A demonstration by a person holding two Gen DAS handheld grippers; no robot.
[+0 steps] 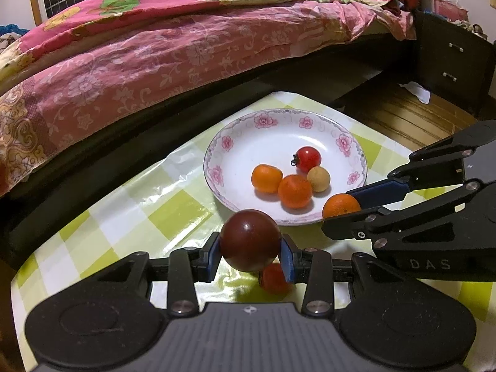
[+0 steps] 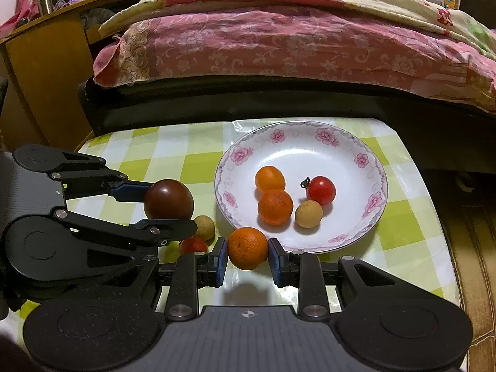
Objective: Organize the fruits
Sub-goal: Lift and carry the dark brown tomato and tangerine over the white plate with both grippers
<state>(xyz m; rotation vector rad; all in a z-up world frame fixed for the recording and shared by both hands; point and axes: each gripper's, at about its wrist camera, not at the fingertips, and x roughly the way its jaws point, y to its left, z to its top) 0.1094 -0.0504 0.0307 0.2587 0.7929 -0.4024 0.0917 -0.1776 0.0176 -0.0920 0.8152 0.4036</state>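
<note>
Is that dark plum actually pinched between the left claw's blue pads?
Touching. The left wrist view shows both blue pads pressed against the dark plum, with no gap either side.

Left tongs (image 1: 250, 259): angled downward, blue pads clamped on either side of a dark red plum (image 1: 250, 240).
Right tongs (image 2: 248, 259): angled downward, blue pads pressed against a small orange (image 2: 247, 248).
Relative pose: side by side, close together, left tongs just left of the right.
</note>
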